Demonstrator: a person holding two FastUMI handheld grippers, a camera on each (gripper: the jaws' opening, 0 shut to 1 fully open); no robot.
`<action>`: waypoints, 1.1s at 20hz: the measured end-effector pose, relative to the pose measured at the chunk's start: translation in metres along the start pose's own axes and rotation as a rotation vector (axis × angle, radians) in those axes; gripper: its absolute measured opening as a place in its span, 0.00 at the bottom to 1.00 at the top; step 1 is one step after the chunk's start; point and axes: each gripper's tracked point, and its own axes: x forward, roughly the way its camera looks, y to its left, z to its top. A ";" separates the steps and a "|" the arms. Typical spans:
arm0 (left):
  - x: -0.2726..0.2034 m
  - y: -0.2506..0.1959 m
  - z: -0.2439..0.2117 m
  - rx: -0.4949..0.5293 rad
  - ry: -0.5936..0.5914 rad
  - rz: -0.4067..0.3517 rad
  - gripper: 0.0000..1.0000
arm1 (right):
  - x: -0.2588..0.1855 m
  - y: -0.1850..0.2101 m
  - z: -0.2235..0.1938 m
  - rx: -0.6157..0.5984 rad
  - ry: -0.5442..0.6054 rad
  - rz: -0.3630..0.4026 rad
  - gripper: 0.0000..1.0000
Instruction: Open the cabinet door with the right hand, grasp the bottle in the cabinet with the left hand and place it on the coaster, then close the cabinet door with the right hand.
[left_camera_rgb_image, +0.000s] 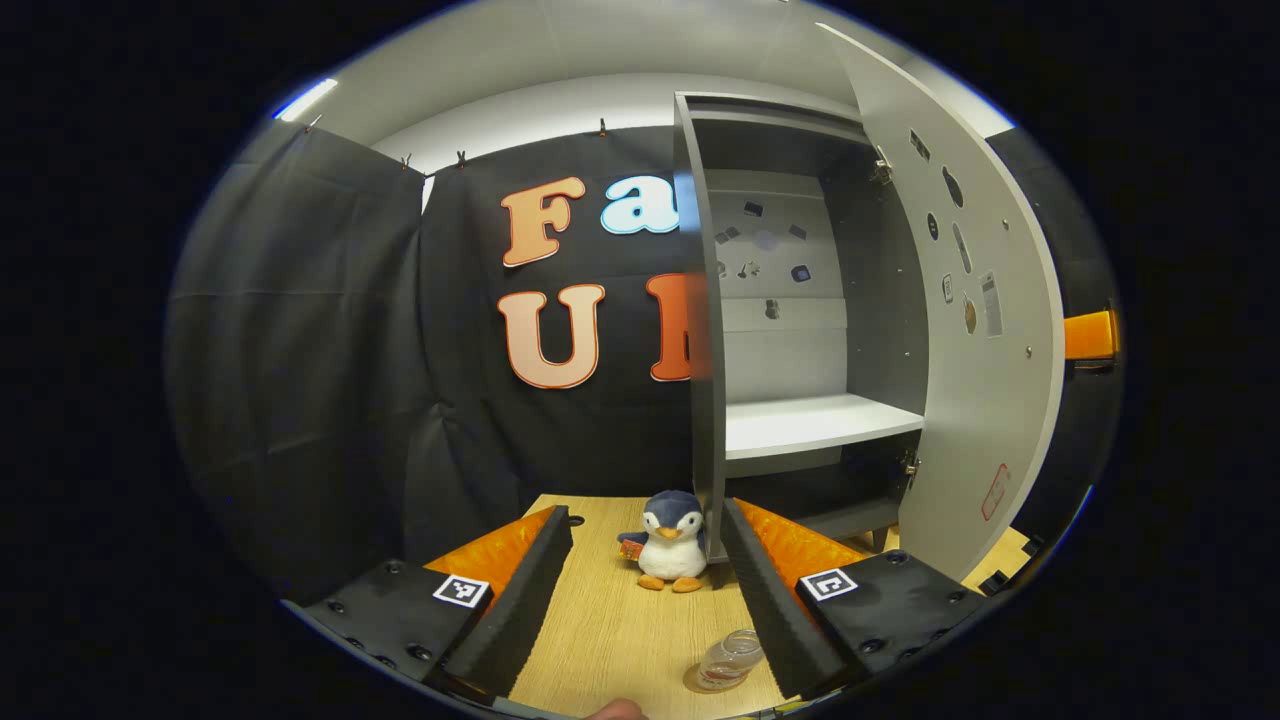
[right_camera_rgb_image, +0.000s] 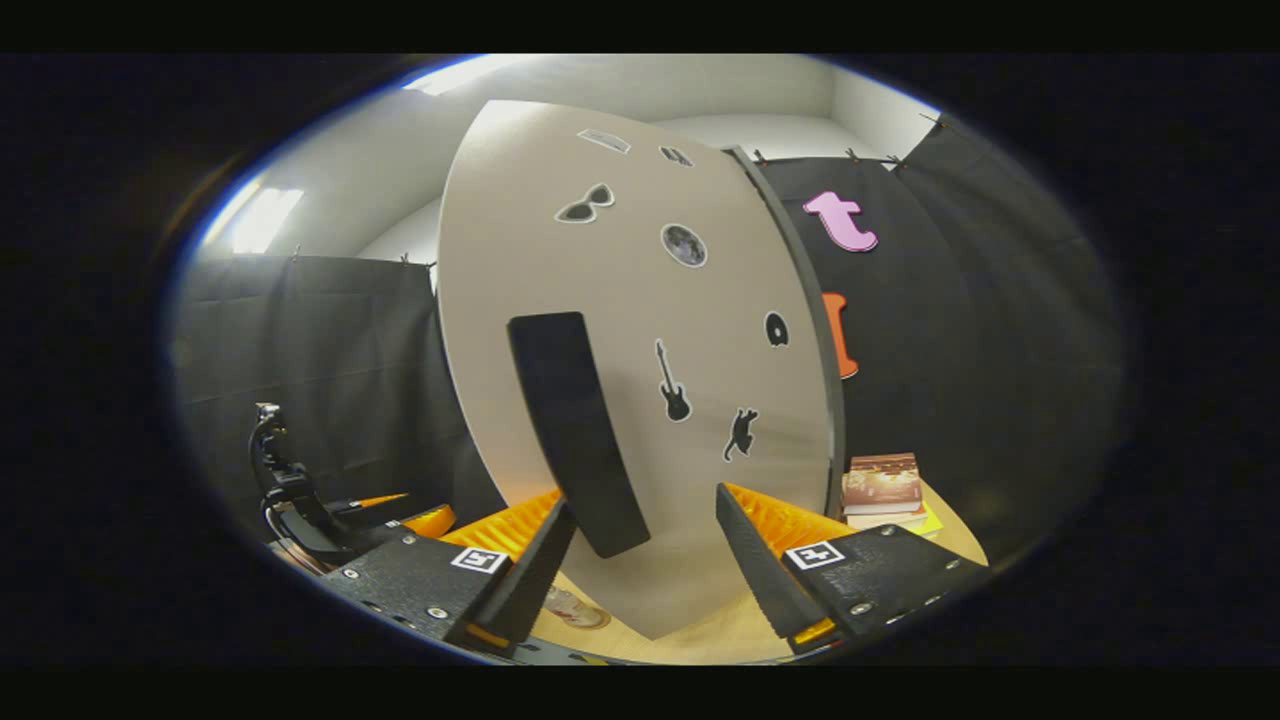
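Observation:
A clear bottle (left_camera_rgb_image: 727, 660) stands on a round coaster (left_camera_rgb_image: 692, 683) on the wooden table, just inside my left gripper's (left_camera_rgb_image: 645, 512) right finger. That gripper is open and holds nothing. The grey cabinet (left_camera_rgb_image: 700, 300) stands open, its door (left_camera_rgb_image: 975, 320) swung out to the right and its white shelf (left_camera_rgb_image: 815, 420) bare. In the right gripper view, the door's outer face (right_camera_rgb_image: 640, 300) with stickers is close ahead. The lower end of its black bar handle (right_camera_rgb_image: 580, 430) reaches between the fingers of my open right gripper (right_camera_rgb_image: 645, 500), nearer the left finger. The bottle (right_camera_rgb_image: 568, 603) and coaster (right_camera_rgb_image: 592, 620) show below the door.
A plush penguin (left_camera_rgb_image: 670, 543) sits on the table (left_camera_rgb_image: 610, 620) beside the cabinet's left wall. A stack of books (right_camera_rgb_image: 880, 487) lies on the table right of the door. The left gripper and its holder (right_camera_rgb_image: 300, 500) are at the far left of the right gripper view.

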 end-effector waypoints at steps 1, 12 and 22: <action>0.005 0.005 0.002 -0.008 -0.001 0.000 0.97 | 0.006 0.003 0.001 -0.003 -0.001 0.009 0.87; 0.064 0.046 -0.005 -0.074 0.014 -0.031 0.97 | 0.076 0.032 -0.001 -0.154 -0.057 -0.025 0.96; 0.117 0.050 -0.018 -0.130 0.036 -0.111 0.98 | 0.129 0.010 -0.014 -0.202 -0.110 -0.212 0.93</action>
